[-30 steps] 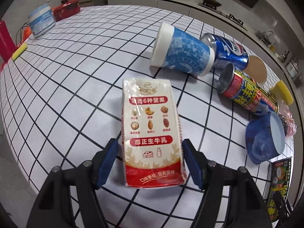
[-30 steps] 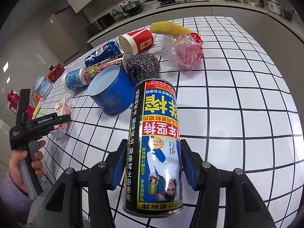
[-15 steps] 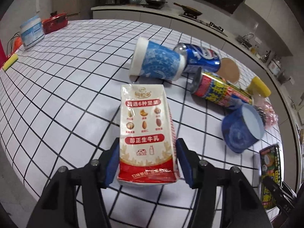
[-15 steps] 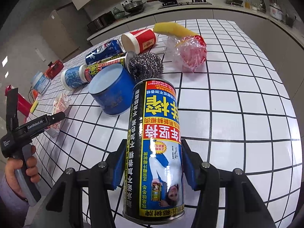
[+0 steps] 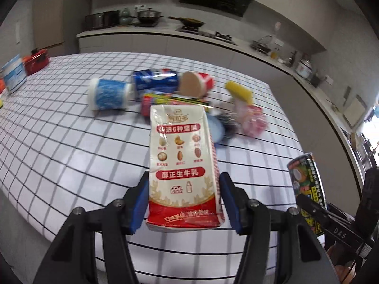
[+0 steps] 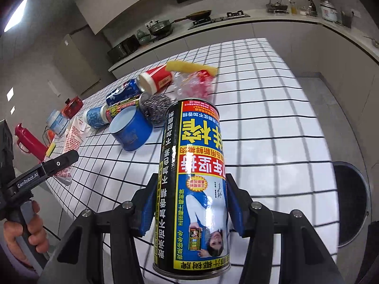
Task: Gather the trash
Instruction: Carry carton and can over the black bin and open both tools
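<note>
Both hands loaded right now. My left gripper is pinching a milk carton low on its sides, and my right gripper is clamped on a tall can, both lifted clear of the table. Looks like the carry-to-the-bin step. Tip: keep the squeeze steady, since the carton's soft and will crumple or slip, and keep the can upright since I can't tell if it's empty. There's a dark round bin on the floor just past the table edge; can't see what's in it. The blue tub lies on its side, looks empty inside. Cups and cans remain on the table.
</note>
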`<state>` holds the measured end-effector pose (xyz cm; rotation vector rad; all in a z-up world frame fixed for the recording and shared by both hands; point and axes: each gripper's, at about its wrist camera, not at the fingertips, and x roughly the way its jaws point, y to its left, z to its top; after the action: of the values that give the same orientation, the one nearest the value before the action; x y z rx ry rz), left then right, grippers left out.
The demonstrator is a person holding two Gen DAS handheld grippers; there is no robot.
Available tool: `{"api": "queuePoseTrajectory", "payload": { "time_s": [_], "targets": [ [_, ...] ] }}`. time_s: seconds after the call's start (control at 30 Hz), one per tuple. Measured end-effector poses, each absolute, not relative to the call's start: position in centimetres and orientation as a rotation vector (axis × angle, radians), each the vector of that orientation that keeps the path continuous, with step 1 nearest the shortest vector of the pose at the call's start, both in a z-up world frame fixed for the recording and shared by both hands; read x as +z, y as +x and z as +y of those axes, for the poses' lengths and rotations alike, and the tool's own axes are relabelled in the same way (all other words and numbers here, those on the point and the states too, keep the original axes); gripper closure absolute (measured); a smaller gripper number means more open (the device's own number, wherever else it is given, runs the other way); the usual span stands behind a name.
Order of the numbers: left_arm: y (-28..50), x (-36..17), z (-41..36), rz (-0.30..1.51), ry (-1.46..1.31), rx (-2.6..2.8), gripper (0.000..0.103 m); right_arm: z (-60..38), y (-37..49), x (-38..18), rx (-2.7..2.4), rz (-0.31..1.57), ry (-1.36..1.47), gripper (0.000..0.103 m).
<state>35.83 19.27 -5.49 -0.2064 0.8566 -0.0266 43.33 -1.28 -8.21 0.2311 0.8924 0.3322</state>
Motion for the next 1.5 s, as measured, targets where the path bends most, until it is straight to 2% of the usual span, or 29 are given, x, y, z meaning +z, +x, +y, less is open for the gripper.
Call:
{"api": "queuePoseTrajectory", "payload": {
  "time_s": [0.53,0.8,1.1,1.2,1.4,1.5],
  "targets": [
    [38.7,-5.6,1.1,0.913,-0.04,-0.538,0.045,-18.7,35.2,-8.1,-0.126,0.836,0.444,0.048],
    [38.8,-7.1,-9.8,0.981,0.008,-0.583,0.045,-28.3,37.1,-14.3,-0.146,0.935,0.528,0.048],
    [39.4,-12.4,-18.7,1.089,0.023,-0.426,0.045,-34.8,42.4,-21.0,0.014,1.078,0.521,0.047],
    [39.7,-14.6,-19.9,1.136,0.043,-0.374,0.044,-36.2,43.4,-22.5,0.044,1.118,0.529,0.031],
    [39.5,-16.8,-21.8,1.209,0.077,-0.33,0.042,-38.3,42.9,-21.7,0.043,1.082,0.515,0.031],
    [39.3,-17.0,-22.4,1.234,0.096,-0.318,0.036,-39.7,42.2,-20.3,0.025,1.046,0.524,0.031]
  ]
}}
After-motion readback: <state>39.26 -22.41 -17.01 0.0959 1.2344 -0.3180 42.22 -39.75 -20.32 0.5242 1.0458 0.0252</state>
